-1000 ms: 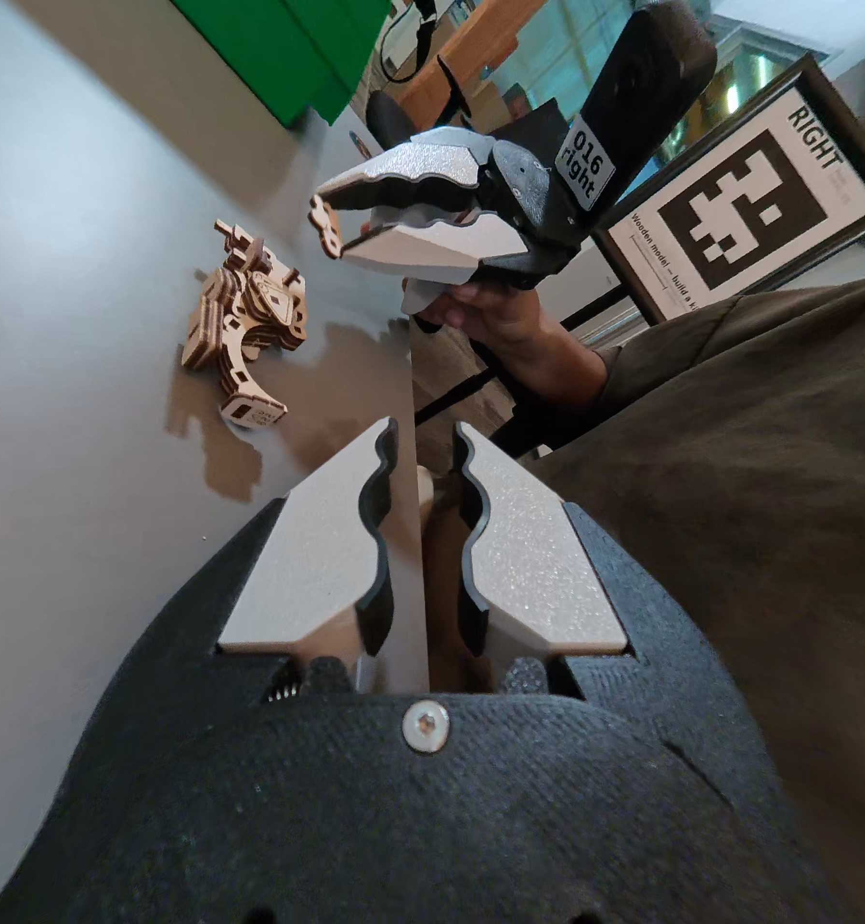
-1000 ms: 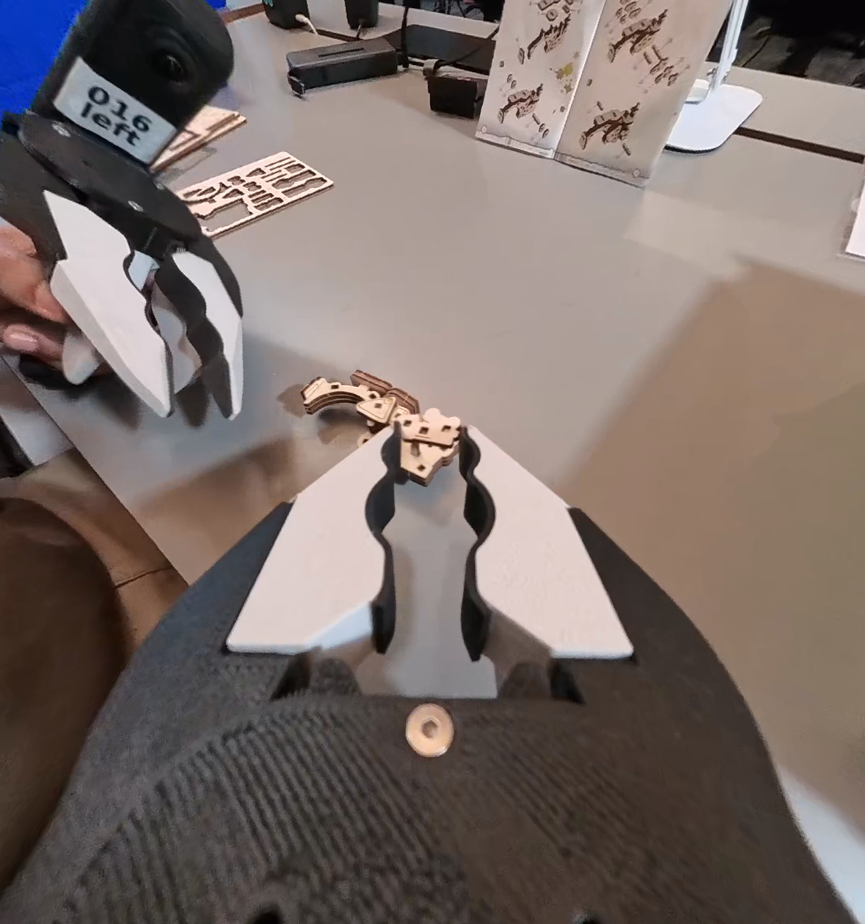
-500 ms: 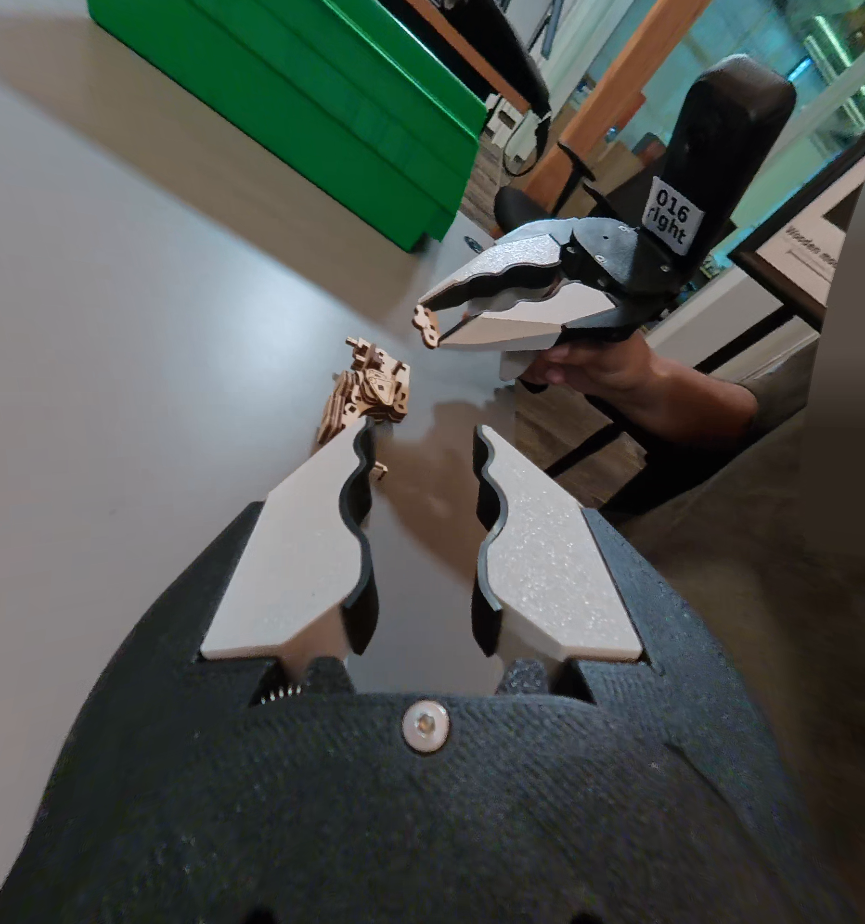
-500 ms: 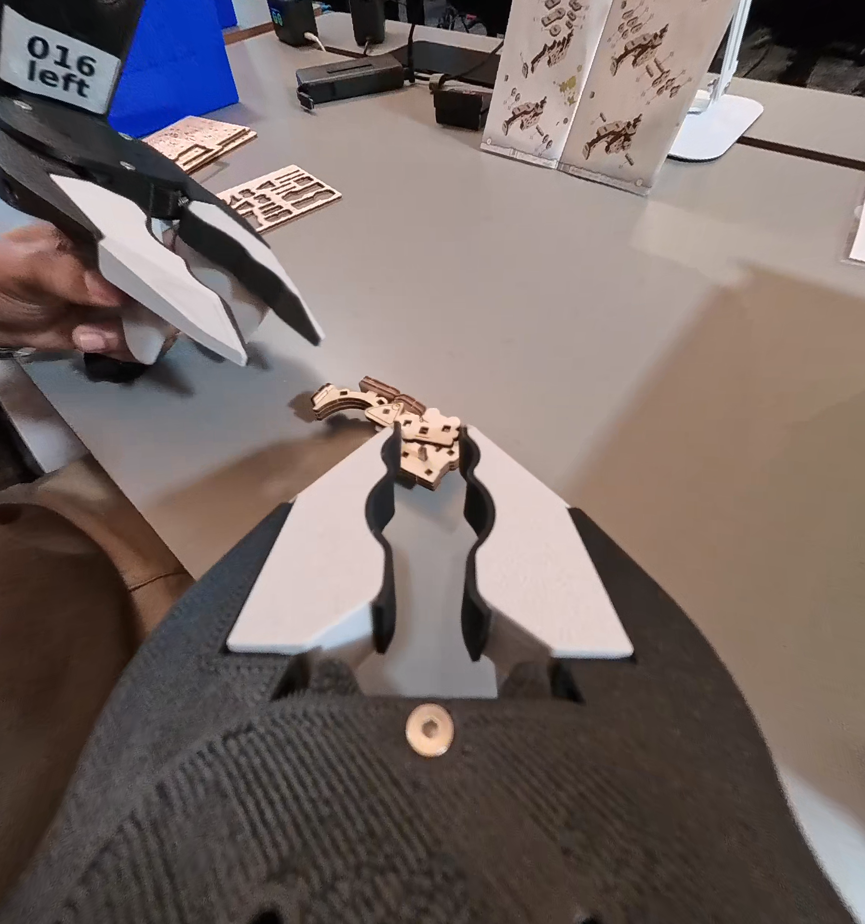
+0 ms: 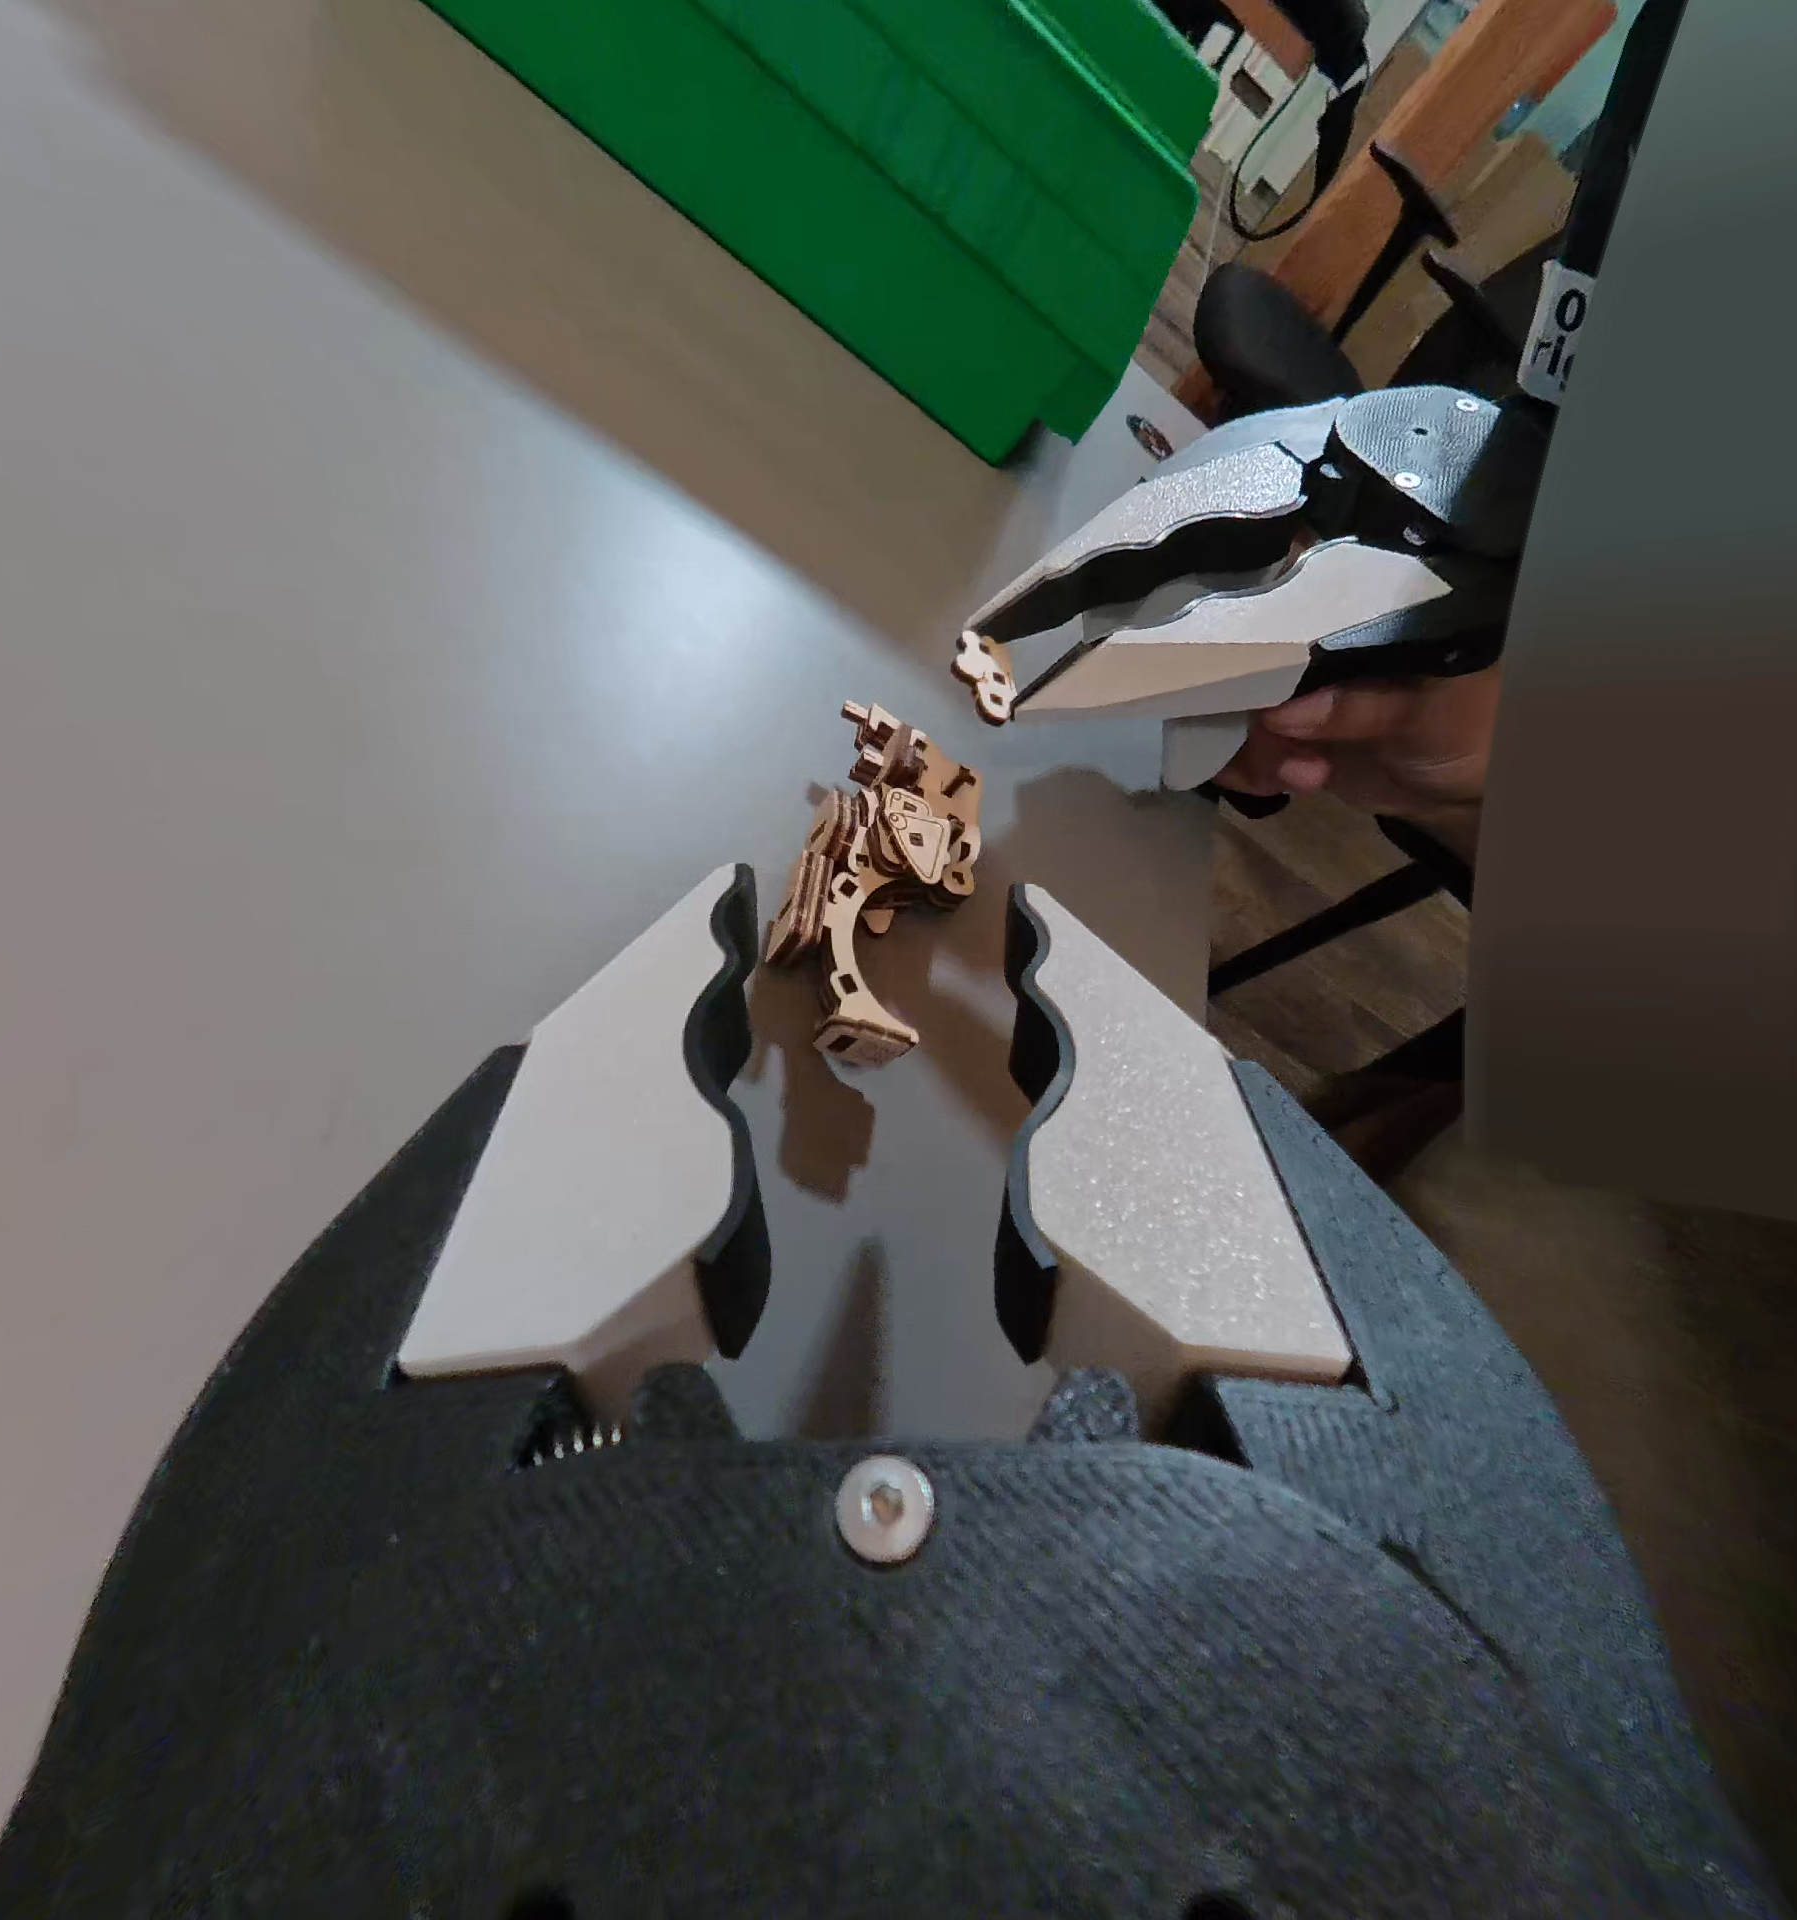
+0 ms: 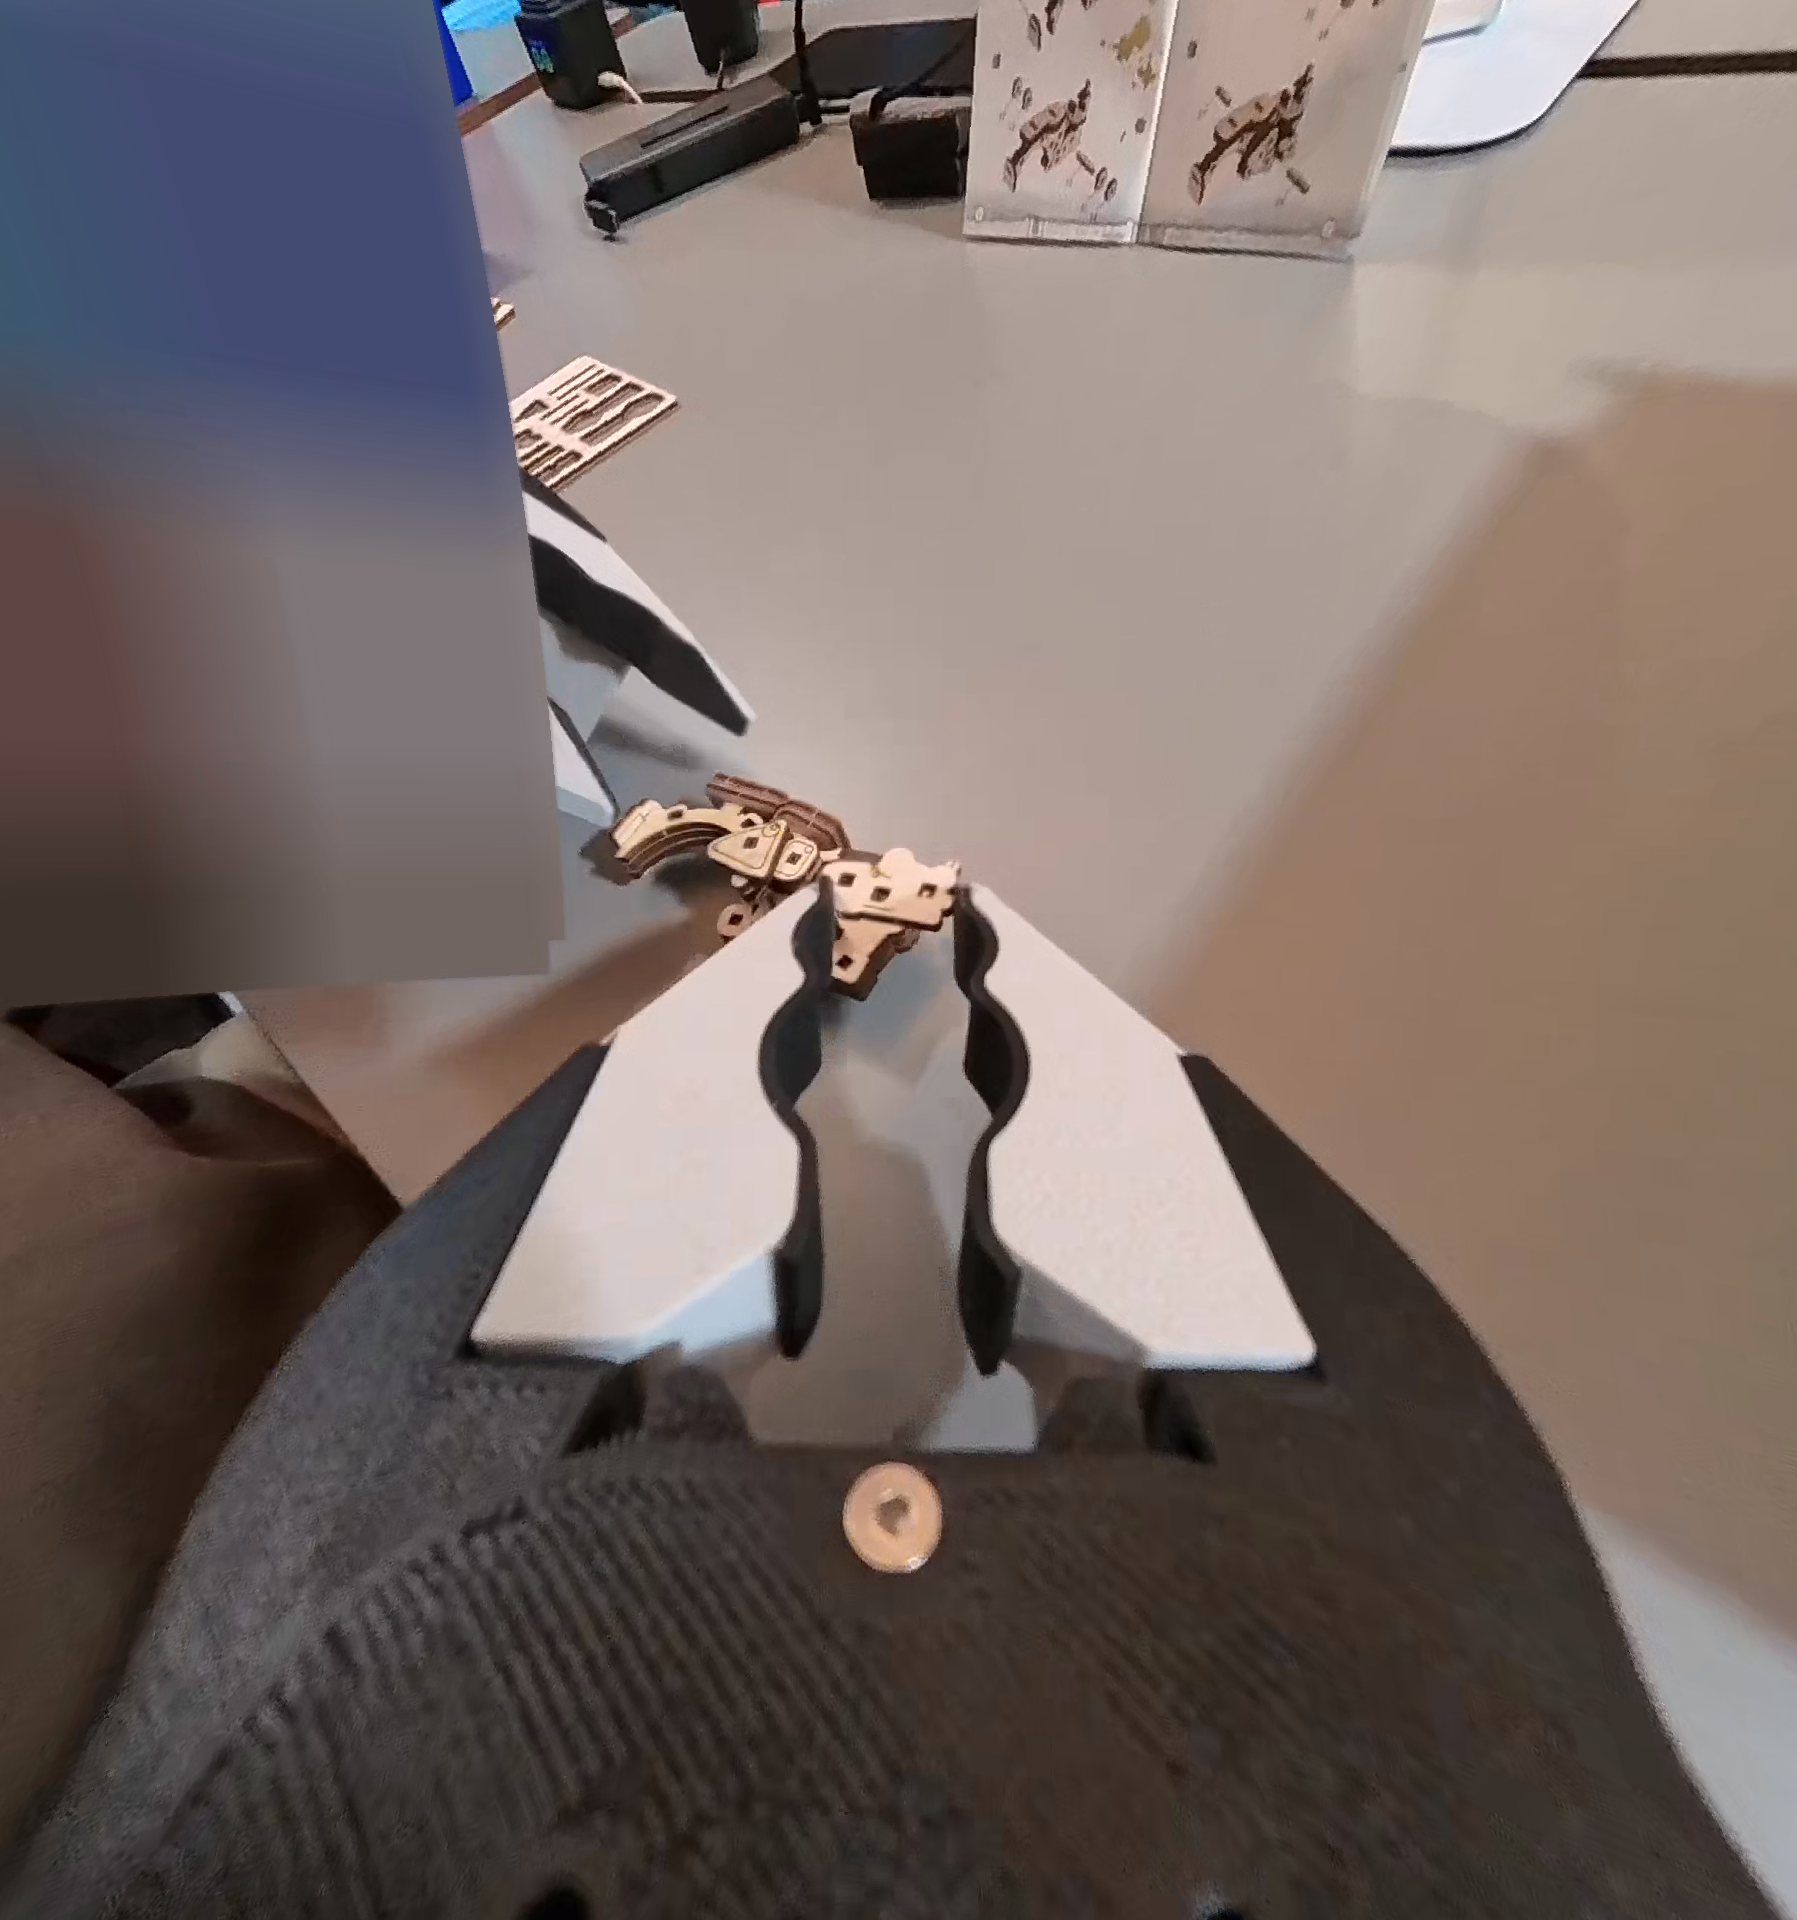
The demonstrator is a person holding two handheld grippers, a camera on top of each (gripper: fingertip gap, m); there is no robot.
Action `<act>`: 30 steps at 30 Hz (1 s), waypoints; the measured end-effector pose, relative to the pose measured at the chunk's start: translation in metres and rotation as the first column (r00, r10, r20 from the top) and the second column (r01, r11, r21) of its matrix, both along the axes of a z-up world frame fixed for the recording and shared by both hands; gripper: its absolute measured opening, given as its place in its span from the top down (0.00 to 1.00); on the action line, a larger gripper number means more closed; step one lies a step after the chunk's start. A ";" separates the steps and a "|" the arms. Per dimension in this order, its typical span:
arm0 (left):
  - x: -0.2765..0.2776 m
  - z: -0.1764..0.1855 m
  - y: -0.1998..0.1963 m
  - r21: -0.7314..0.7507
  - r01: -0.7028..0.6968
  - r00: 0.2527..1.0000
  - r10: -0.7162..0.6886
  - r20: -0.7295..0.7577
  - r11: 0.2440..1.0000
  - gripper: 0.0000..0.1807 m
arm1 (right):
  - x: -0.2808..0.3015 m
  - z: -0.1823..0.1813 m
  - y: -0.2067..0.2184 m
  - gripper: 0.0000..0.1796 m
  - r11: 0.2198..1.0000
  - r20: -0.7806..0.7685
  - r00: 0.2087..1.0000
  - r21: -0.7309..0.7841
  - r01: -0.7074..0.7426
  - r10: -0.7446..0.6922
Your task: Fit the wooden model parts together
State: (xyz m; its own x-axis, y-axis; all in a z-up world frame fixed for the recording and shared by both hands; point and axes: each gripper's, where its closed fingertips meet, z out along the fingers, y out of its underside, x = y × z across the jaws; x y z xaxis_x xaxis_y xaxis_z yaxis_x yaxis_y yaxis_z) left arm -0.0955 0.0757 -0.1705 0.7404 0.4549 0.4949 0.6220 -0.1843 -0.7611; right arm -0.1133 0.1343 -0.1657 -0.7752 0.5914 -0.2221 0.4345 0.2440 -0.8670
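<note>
A part-built wooden model (image 5: 878, 883) lies on the grey table (image 5: 302, 623), just beyond my left gripper's tips. It also shows in the right wrist view (image 6: 728, 847). My left gripper (image 5: 878, 904) is open and empty, low over the table, with the model's curved end between its tips. My right gripper (image 6: 889, 909) is shut on a small flat wooden part (image 6: 889, 904) with square holes. It holds the part in the air just right of the model. In the left wrist view this gripper (image 5: 998, 675) and its part (image 5: 985, 675) hover above the model's far end.
A green box (image 5: 873, 177) stands at the table's far side. A wooden parts sheet (image 6: 587, 416), black devices (image 6: 686, 156) and two standing instruction sheets (image 6: 1164, 114) are farther back. The table edge (image 5: 1211, 883) runs just right of the model.
My left gripper swung down and forward to the model and opened wider; its tips now flank the model's curved end. My right gripper kept hold of the small part and stayed near the model.
</note>
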 end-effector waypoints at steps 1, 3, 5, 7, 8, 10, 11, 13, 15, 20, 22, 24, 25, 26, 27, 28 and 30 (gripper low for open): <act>0.000 -0.002 0.002 -0.007 0.007 1.000 -0.007 0.014 1.000 0.75 | 0.000 -0.001 -0.001 0.88 1.000 0.007 1.000 0.001 -0.004 0.004; -0.001 -0.005 0.004 -0.013 0.016 0.999 -0.016 0.039 1.000 0.75 | 0.000 -0.001 -0.001 0.88 1.000 0.012 1.000 0.001 -0.007 0.007; -0.001 -0.008 0.005 -0.022 0.024 0.998 -0.023 0.061 0.999 0.75 | 0.001 0.000 -0.001 0.88 1.000 0.003 1.000 -0.001 -0.007 0.007; 0.001 -0.011 0.007 -0.024 0.038 0.996 -0.036 0.081 0.999 0.75 | 0.002 0.000 -0.001 0.88 1.000 -0.008 1.000 0.008 -0.013 0.013; 0.003 -0.011 0.008 -0.017 0.046 0.995 -0.045 0.094 0.999 0.75 | 0.004 -0.001 -0.002 0.88 1.000 -0.013 1.000 0.016 -0.017 0.017; 0.009 -0.012 0.010 0.001 0.065 0.990 -0.064 0.127 0.998 0.75 | 0.006 -0.001 -0.003 0.88 0.999 -0.022 0.999 0.031 -0.023 0.023; 0.012 -0.011 0.011 0.017 0.072 0.987 -0.074 0.141 0.997 0.75 | 0.006 -0.001 -0.003 0.88 0.999 -0.028 0.999 0.035 -0.022 0.023; 0.017 -0.009 0.013 0.051 0.084 0.982 -0.091 0.163 0.995 0.76 | 0.005 0.001 -0.002 0.88 0.999 -0.037 0.999 0.038 -0.013 0.015; 0.018 -0.008 0.011 0.069 0.070 0.981 -0.081 0.177 0.995 0.75 | 0.002 0.003 0.004 0.88 0.999 -0.050 0.999 0.038 0.008 -0.006; 0.012 -0.001 0.005 0.174 0.025 0.968 -0.068 0.243 0.984 0.74 | -0.002 0.010 0.012 0.88 1.000 -0.055 0.998 -0.002 0.016 -0.016; 0.006 -0.001 0.004 0.192 0.002 0.963 -0.054 0.265 0.981 0.74 | 0.001 0.007 0.008 0.88 1.000 -0.060 0.998 0.018 -0.004 0.005; 0.001 -0.002 0.006 0.185 0.001 0.965 -0.050 0.258 0.983 0.74 | 0.005 0.005 0.001 0.88 0.999 -0.069 0.997 0.040 -0.028 0.031; 0.001 -0.003 0.009 0.174 0.015 0.963 -0.061 0.262 0.985 0.73 | 0.007 0.004 -0.003 0.88 0.998 -0.077 0.996 0.055 -0.039 0.043; 0.002 -0.004 0.011 0.169 0.035 0.961 -0.080 0.266 0.985 0.72 | 0.009 0.002 -0.005 0.88 0.996 -0.085 0.995 0.074 -0.047 0.054; 0.002 -0.005 0.014 0.167 0.047 0.960 -0.091 0.264 0.985 0.72 | 0.010 0.001 -0.007 0.88 0.994 -0.094 0.994 0.093 -0.054 0.062; 0.001 -0.005 0.016 0.162 0.054 0.961 -0.095 0.258 0.985 0.72 | 0.012 0.000 -0.008 0.88 0.993 -0.100 0.993 0.107 -0.058 0.069; 0.002 -0.005 0.020 0.153 0.077 0.961 -0.115 0.253 0.985 0.72 | 0.013 -0.001 -0.010 0.88 0.991 -0.105 0.992 0.117 -0.063 0.075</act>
State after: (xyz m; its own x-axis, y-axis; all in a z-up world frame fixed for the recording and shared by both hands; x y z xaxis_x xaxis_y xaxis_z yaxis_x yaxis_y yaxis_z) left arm -0.0937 0.0960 -0.1758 0.6145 0.3001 0.7296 0.7862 -0.1557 -0.5981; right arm -0.1003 0.1239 -0.1668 -0.8308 0.5523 -0.0692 0.3180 0.3689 -0.8734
